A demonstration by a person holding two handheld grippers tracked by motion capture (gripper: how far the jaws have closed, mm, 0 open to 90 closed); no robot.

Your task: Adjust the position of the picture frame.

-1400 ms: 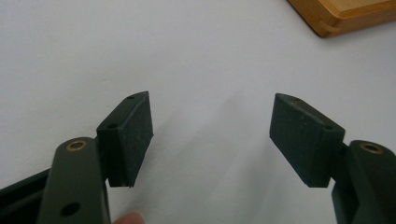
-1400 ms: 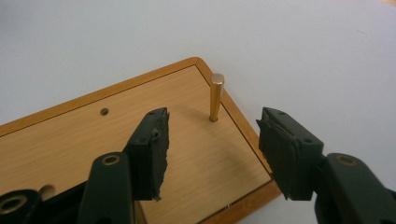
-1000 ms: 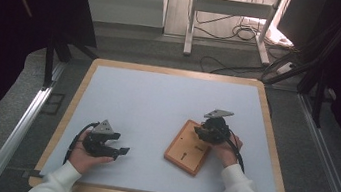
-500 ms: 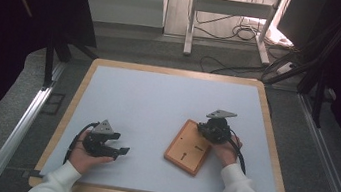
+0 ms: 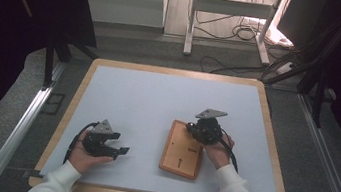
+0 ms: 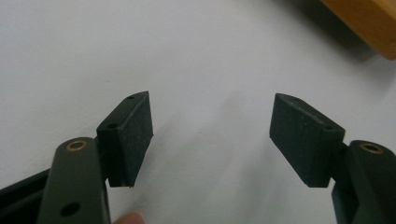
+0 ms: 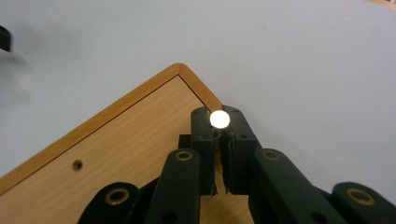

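The right gripper has its jaws nearly together on a small white ball, which sits pinched at the very tips; the jaws have just been closing on it. Below and behind the fingertips lies a wooden board, its rounded corner just ahead of them and a small hole off to their left. In the high view the same gripper hangs over the board's far corner. The left gripper stands wide open with nothing between its pads, only bare white table under and ahead of them, and the board's edge well off to the upper right. The main risk is the grip itself: the ball is held right at the outer edge of the pads, so a slight slackening, a jolt or a tilt of the hand could squeeze it out forward. Being round, it would likely roll across the table and off. Pressing harder may also pop it out.
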